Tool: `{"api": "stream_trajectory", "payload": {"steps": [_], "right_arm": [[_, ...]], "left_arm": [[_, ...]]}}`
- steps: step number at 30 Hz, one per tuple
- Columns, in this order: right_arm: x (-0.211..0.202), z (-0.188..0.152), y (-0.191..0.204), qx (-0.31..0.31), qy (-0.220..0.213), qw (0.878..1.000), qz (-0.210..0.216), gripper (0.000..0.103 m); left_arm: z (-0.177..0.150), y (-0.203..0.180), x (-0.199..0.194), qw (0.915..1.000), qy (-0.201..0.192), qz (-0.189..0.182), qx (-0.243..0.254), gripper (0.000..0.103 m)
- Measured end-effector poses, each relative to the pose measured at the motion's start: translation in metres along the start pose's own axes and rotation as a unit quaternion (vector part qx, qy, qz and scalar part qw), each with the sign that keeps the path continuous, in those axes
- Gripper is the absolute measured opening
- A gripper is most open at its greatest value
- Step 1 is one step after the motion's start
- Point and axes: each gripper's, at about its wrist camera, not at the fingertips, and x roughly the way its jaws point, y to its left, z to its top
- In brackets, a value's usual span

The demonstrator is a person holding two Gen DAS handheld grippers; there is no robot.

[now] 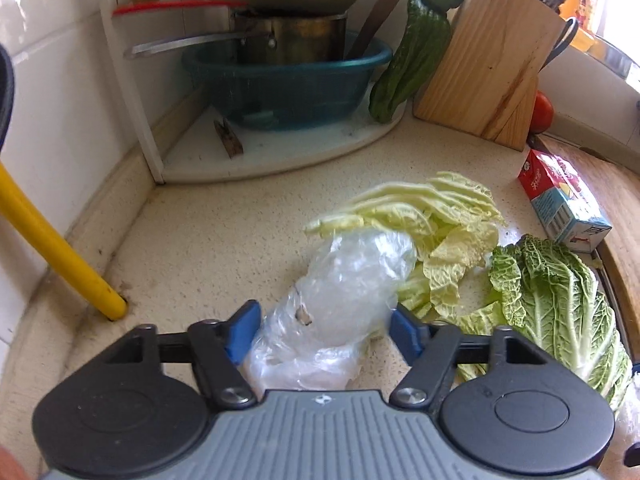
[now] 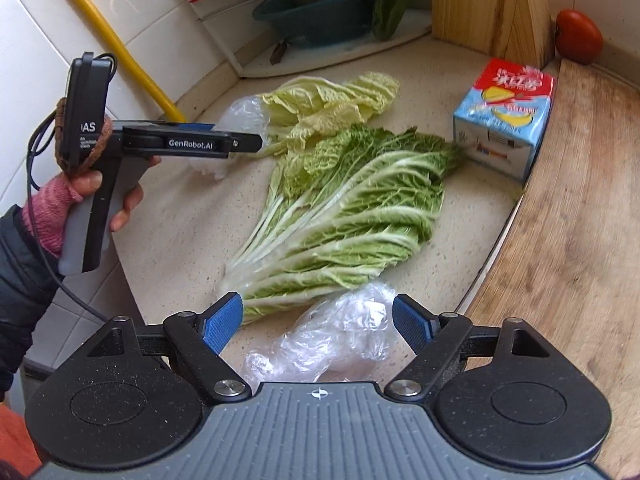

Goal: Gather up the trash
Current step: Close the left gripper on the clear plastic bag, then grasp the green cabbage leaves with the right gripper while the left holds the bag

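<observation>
A crumpled clear plastic bag [image 1: 344, 292] lies on the speckled counter between the blue pads of my open left gripper [image 1: 322, 330]; the pads stand on either side of it. It also shows in the right wrist view [image 2: 242, 118] beside the left gripper [image 2: 250, 142]. A second crumpled clear plastic bag [image 2: 336, 336] lies between the pads of my open right gripper [image 2: 318, 326]. Pale cabbage leaves [image 1: 436, 224] and a green cabbage leaf [image 2: 352, 208] lie between the two bags. A small drink carton [image 2: 502, 124] stands on the counter.
A wooden knife block [image 1: 492, 56], a green pepper [image 1: 416, 44] and a teal basin [image 1: 288, 80] with a pot stand at the back. A tomato [image 2: 578, 36] sits by a wooden board [image 2: 572, 216] on the right. A yellow pipe [image 1: 52, 248] runs down the tiled wall.
</observation>
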Motion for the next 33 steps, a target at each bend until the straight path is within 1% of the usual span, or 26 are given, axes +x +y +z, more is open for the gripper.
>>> {"api": "stream_trajectory", "payload": {"steps": [2, 3, 5, 9, 13, 16, 19, 23, 26, 29, 33], "right_arm": [[0.002, -0.002, 0.001, -0.001, 0.002, 1.000, -0.007, 0.087], [0.002, -0.003, 0.000, -0.001, 0.001, 1.000, -0.008, 0.087], [0.002, -0.004, 0.001, 0.000, -0.001, 1.000, -0.010, 0.087], [0.001, -0.005, -0.002, 0.007, -0.001, 1.000, -0.016, 0.086], [0.001, -0.007, -0.001, 0.002, -0.001, 1.000, -0.022, 0.084], [-0.002, -0.005, -0.001, 0.001, -0.004, 1.000, -0.023, 0.085], [-0.006, -0.001, -0.003, -0.002, -0.014, 1.000, -0.023, 0.085], [-0.010, 0.007, -0.007, -0.005, -0.029, 0.999, -0.019, 0.086], [-0.004, 0.014, -0.012, -0.002, -0.032, 0.999, -0.021, 0.086], [0.004, 0.021, -0.019, 0.015, -0.036, 0.999, -0.008, 0.086], [0.021, 0.030, -0.023, 0.028, -0.028, 0.999, -0.003, 0.086]], "left_arm": [[-0.002, 0.000, -0.002, 1.0000, 0.000, -0.005, 0.004, 0.057], [-0.004, 0.000, -0.005, 0.9999, 0.000, -0.010, 0.004, 0.053], [-0.007, 0.001, -0.010, 0.9997, 0.001, -0.024, -0.001, 0.052], [-0.017, 0.000, -0.020, 0.9995, 0.004, -0.031, -0.005, 0.051], [-0.026, -0.001, -0.033, 0.9982, 0.006, -0.054, -0.024, 0.051], [-0.035, -0.004, -0.046, 0.9973, 0.007, -0.068, -0.028, 0.051], [-0.039, -0.006, -0.055, 0.9974, 0.003, -0.067, -0.026, 0.051], [-0.041, -0.003, -0.060, 0.9968, -0.001, -0.068, -0.042, 0.051], [-0.045, -0.005, -0.060, 0.9965, 0.002, -0.069, -0.048, 0.051], [-0.047, -0.009, -0.060, 0.9960, 0.005, -0.074, -0.050, 0.051], [-0.051, -0.013, -0.061, 0.9951, 0.005, -0.081, -0.056, 0.051]]}}
